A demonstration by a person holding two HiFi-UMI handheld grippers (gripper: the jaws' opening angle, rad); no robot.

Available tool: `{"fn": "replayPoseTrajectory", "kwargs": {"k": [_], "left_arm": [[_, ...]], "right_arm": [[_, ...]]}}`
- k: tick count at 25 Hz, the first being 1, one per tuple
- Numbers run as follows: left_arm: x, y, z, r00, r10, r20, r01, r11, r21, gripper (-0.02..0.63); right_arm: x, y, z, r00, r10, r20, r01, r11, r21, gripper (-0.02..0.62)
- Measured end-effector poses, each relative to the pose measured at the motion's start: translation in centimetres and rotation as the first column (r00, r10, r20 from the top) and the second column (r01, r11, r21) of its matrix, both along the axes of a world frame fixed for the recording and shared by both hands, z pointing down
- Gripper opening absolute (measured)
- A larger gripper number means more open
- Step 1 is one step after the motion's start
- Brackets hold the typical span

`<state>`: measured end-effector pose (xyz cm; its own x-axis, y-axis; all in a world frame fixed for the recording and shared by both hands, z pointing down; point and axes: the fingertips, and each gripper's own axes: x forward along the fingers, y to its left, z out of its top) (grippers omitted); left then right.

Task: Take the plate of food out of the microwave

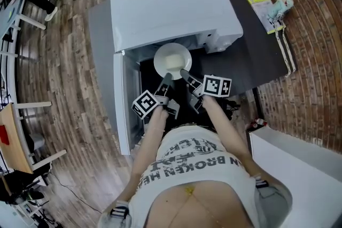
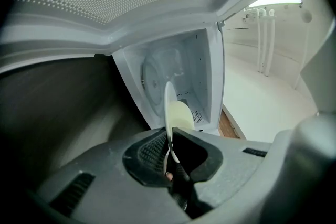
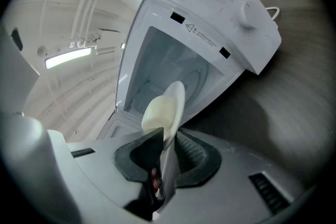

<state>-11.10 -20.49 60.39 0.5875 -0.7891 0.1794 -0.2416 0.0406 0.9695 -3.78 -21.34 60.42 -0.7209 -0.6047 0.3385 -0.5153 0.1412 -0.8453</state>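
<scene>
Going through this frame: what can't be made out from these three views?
- Head view: inside of the microwave, hidden by its own top.
- Head view: near rim of the plate, covered by the left gripper and right gripper.
- All views: what the food is; it shows only as a pale lump.
- Head view: yellow and teal items, too small.
- Right gripper view: warning label, print too small.
</scene>
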Motion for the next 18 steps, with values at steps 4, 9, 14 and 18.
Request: {"fn": "replayPoseTrajectory", "kwargs": {"k": [4, 9, 14, 18], "left_arm": [[0.9, 0.4, -0.5, 0.999, -0.037, 0.004, 0.037, 0.999, 0.014, 0.029], [2.9, 2.0, -1.0, 0.997, -0.081, 0.007, 0.081, 0.997, 0.013, 0.028], [5.4, 3.7, -1.3, 0.993, -0.121, 0.009, 0.121, 0.993, 0.003, 0.028], [6.7, 5.1, -1.7, 0.988, -0.157, 0.016, 0.156, 0.988, 0.008, 0.028]], "right_arm": [[0.8, 0.1, -0.4, 0.999, -0.038, 0.015, 0.038, 0.999, 0.005, 0.063], [2.8, 1.4, -0.9, 0.997, -0.077, 0.020, 0.077, 0.997, -0.001, 0.063], [5.2, 2.9, -1.2, 0.992, -0.123, 0.024, 0.123, 0.992, -0.004, 0.063], [6.3, 4.0, -1.6, 0.987, -0.160, 0.029, 0.160, 0.987, 0.001, 0.063]]}}
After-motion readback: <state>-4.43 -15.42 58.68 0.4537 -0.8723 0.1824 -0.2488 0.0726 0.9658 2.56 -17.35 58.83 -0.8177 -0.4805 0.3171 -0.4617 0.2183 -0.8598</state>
